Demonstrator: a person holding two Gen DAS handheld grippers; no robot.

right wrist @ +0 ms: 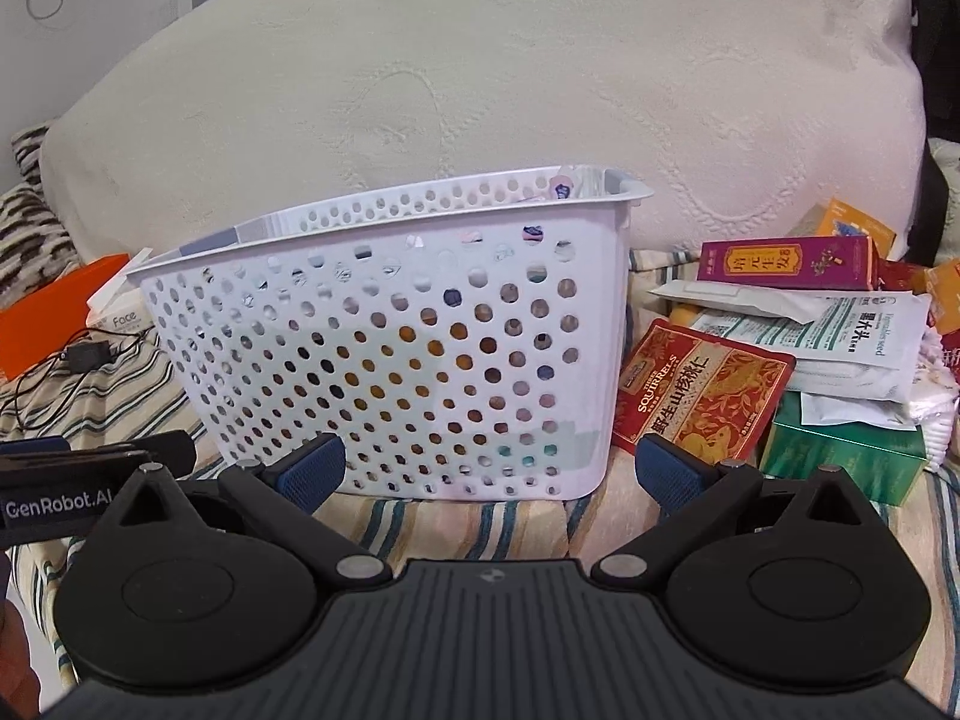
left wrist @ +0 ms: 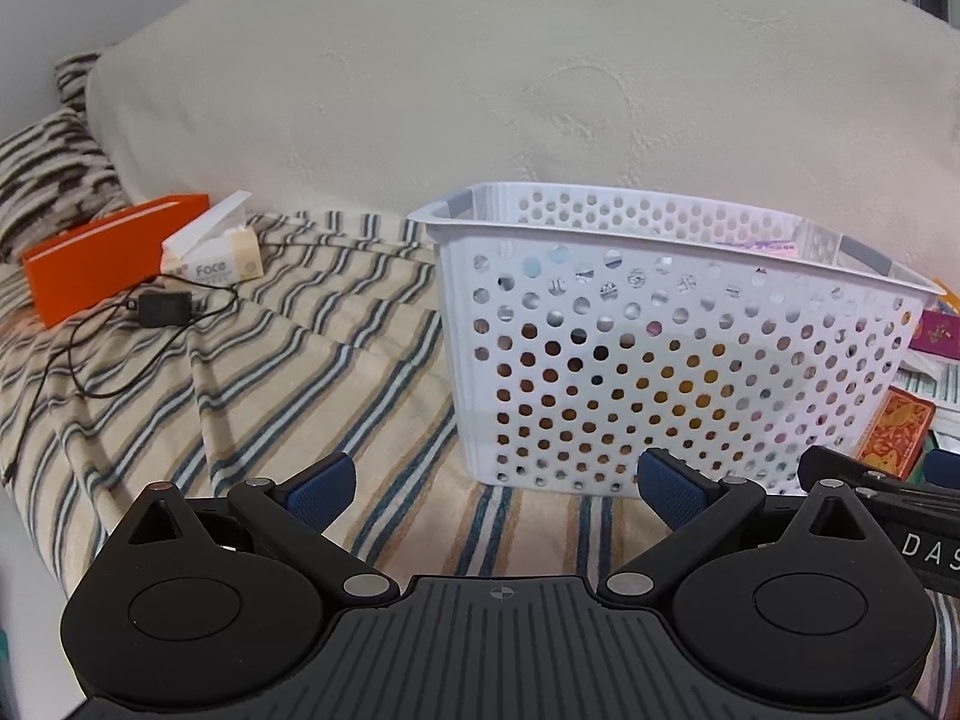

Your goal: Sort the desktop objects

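Packets: a loose pile is lying on the striped bedcover (right wrist: 456, 525) to the right of the white perforated basket (right wrist: 396, 348), well within the right gripper's reach.
Nearest item: the red snack pouch (right wrist: 702, 399) is leaning just beside the basket's right wall, partly resting on the green box (right wrist: 840, 459).
Further items: a white sachet (right wrist: 840, 330) and a maroon carton (right wrist: 786, 264) are sitting higher in the pile, behind the pouch.
Basket: it is standing upright on the bedcover and is already holding some things, dimly showing through the holes.
Handling: the pouch is probably light, soft and a little slippery, so it is likely bending when pinched; the cartons are looking stiffer.
Where to grip: the pouch's free upper edge is offering the cleanest pinch, away from the basket wall.
Left gripper (left wrist: 495, 489): released, jaws standing wide, holding nothing, facing the basket.
Right gripper (right wrist: 489, 471): also released and empty, pointing at the basket's lower right corner.
Left side: an orange box (left wrist: 102, 255), a tissue pack (left wrist: 213, 255) and a black adapter (left wrist: 165, 306) are lying apart.
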